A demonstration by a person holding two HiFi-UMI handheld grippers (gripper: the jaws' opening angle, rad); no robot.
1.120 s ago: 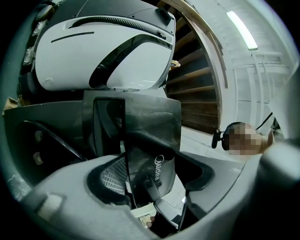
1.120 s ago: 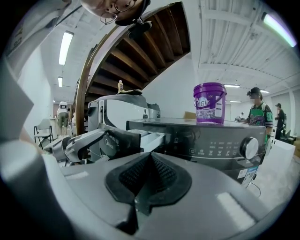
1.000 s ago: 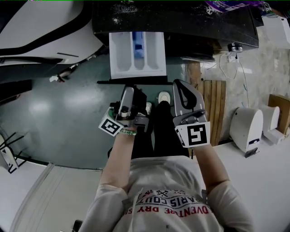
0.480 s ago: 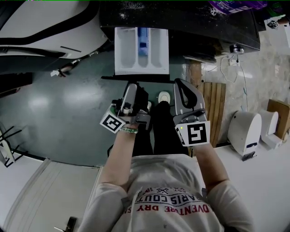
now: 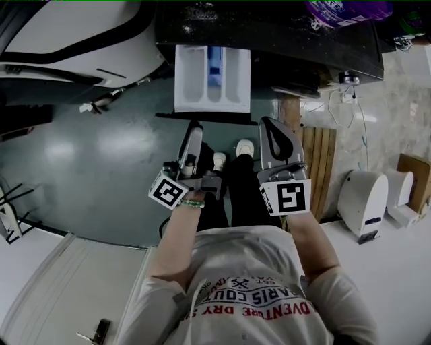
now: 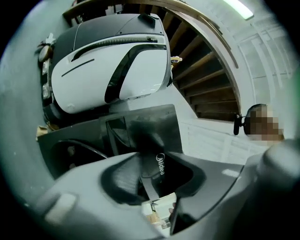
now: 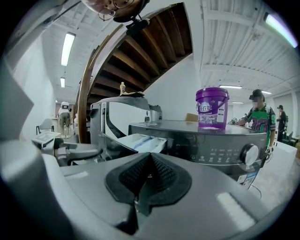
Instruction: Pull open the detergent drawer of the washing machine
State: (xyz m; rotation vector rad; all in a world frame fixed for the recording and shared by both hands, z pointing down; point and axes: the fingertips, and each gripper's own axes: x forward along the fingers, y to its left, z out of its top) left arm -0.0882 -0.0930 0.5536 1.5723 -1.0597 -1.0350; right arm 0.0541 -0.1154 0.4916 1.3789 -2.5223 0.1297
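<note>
White-and-black machine [image 5: 60, 34] far left. My left gripper [image 5: 193, 129]: jaws apart, just been closing, nothing between; Midea badge [image 6: 161, 164] shows through the gap. Detergent drawer [image 5: 212, 77] stands pulled out, apart from both tips. Right gripper [image 5: 271, 127]: jaws pressed together, empty. Purple tub [image 5: 350, 9] on washing machine [image 5: 289, 40].

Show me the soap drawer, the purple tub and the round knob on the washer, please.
detergent drawer [image 5: 213, 91]: head view, on its white middle compartment.
purple tub [image 7: 212, 108]: right gripper view, on its front label.
knob [image 7: 251, 154]: right gripper view, on its round white face.
</note>
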